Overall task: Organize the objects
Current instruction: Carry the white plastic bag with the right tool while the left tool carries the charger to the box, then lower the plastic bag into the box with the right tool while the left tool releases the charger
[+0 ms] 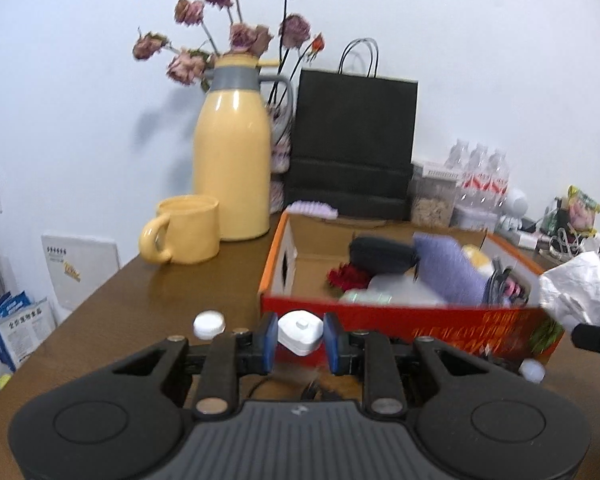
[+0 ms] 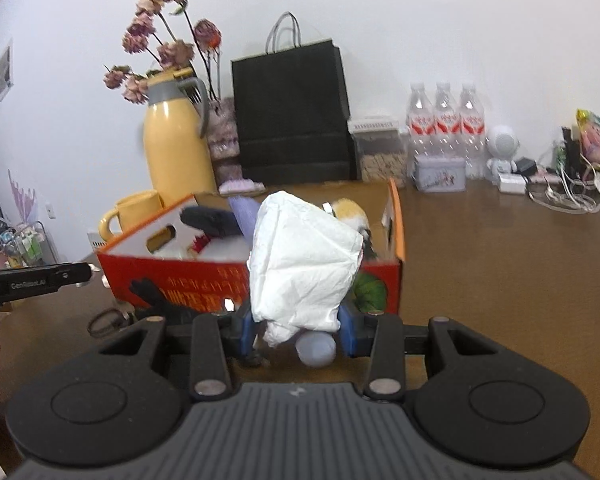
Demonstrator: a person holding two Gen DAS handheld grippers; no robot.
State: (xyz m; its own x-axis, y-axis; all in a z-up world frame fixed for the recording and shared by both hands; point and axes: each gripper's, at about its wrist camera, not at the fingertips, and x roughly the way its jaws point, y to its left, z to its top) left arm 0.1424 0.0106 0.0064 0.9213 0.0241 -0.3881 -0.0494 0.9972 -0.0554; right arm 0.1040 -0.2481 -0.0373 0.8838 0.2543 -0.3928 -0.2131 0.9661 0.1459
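Left gripper (image 1: 300, 342) pinches a white plug (image 1: 301, 332) just short of the box (image 1: 400, 316) near wall. Right gripper (image 2: 298, 330) clamps a crumpled tissue (image 2: 300, 264), also in front of that wall; a pale ball (image 2: 315, 347) sits beneath. Judgement: lift both clear of the rim, carry over the box interior, release into the bare left half, away from the purple cloth (image 1: 448, 272).

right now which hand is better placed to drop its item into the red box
Right. Its gripper holds the white crumpled bag up against the red box; the left gripper, gripping a small white plug, sits lower, before the front wall.
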